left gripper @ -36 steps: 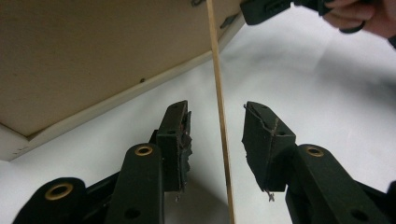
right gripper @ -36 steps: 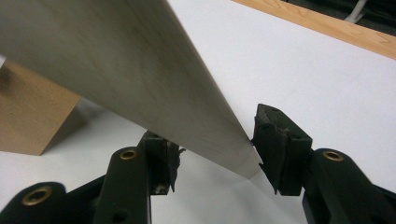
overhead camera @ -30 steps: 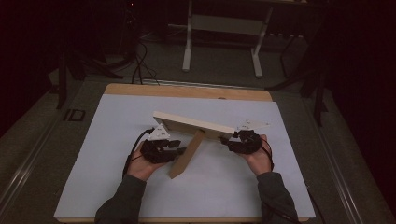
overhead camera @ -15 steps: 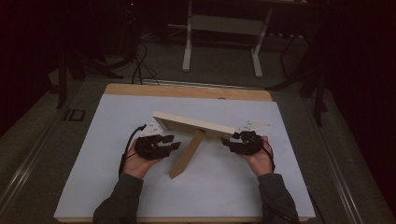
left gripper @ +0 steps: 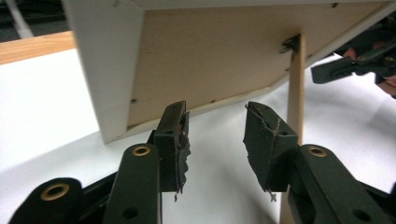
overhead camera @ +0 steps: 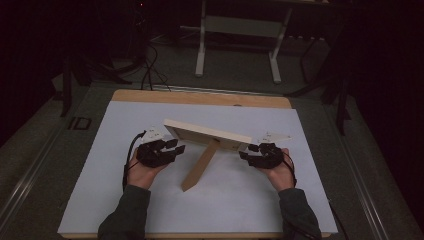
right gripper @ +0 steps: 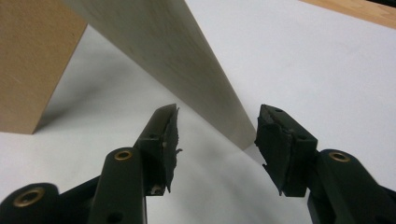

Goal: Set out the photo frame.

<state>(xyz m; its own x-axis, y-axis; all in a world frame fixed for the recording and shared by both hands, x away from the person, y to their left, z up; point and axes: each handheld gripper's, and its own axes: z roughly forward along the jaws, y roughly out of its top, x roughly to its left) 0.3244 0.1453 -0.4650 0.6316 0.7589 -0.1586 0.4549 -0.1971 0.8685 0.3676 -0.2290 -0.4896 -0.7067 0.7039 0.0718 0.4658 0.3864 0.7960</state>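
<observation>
High view: a wooden picture frame (overhead camera: 207,134) stands near the middle of the white table cover (overhead camera: 100,190), tilted back on its easel leg (overhead camera: 200,167), which reaches toward the near edge. The left gripper (overhead camera: 172,149) sits just beside the frame's left end and the right gripper (overhead camera: 246,155) just beside its right end; each is held in one hand, and neither closes on the frame. Left gripper view: the jaws are spread apart with bare white cover between them. The frame's brown back panel (left gripper: 210,56) and its pale left edge (left gripper: 105,65) rise just beyond the jaw tips, the lower edge lying across and above the gap, apart from both pads. The easel leg (left gripper: 295,98) descends behind the right-hand jaw, and the other gripper (left gripper: 355,65) shows at far right. Right gripper view: the jaws are likewise released and wide. The frame's pale edge (right gripper: 187,60) slants down from upper left, its lower corner ending between the two tips, close to the right-hand pad; contact cannot be determined.
</observation>
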